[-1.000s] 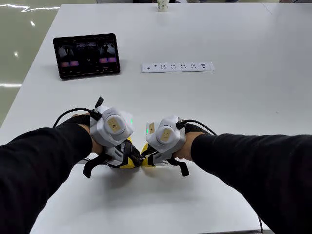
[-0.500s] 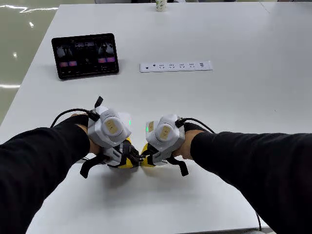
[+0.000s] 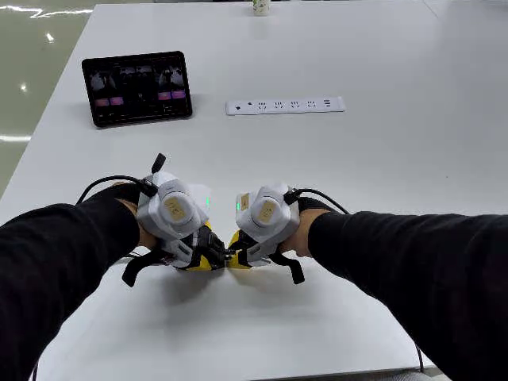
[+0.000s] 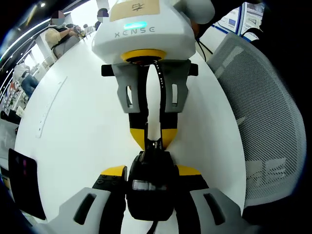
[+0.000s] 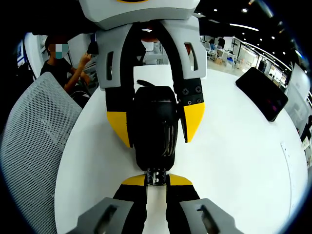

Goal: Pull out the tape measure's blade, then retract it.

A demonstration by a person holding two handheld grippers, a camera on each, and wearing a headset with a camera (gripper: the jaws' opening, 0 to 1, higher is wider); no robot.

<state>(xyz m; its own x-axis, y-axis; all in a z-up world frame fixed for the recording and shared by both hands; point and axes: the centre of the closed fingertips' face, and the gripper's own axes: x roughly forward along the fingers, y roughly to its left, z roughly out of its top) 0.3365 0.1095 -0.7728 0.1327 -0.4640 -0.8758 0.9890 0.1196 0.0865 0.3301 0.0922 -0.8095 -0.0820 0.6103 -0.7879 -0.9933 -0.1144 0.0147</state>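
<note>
1. Two grippers stayed nose to nose through the last second. The left gripper (image 4: pixel 151 171) was clamped on the black case of the tape measure (image 5: pixel 155 124), and the right gripper (image 5: pixel 156 179) was pinched narrow on the blade tip (image 4: pixel 154 144).
2. The small leftward slide in the head view was matched by the tablet (image 3: pixel 136 87) and the power strip (image 3: pixel 284 105). I judged it to be mostly the head moving, not the work.
3. Hardly any blade showed between the case and the right jaws, so the pull-out seemed set up but not yet begun. Both holds looked ready for the hands to part.
4. The tape measure sat close to the near edge of the table (image 3: pixel 357 175), nearer its left side. Whether it rested on the surface or hung just above it could not be told.
5. Its outlet faced the person's right, toward the right gripper. Its long axis, and the line the blade would follow, ran roughly parallel to the near edge.
</note>
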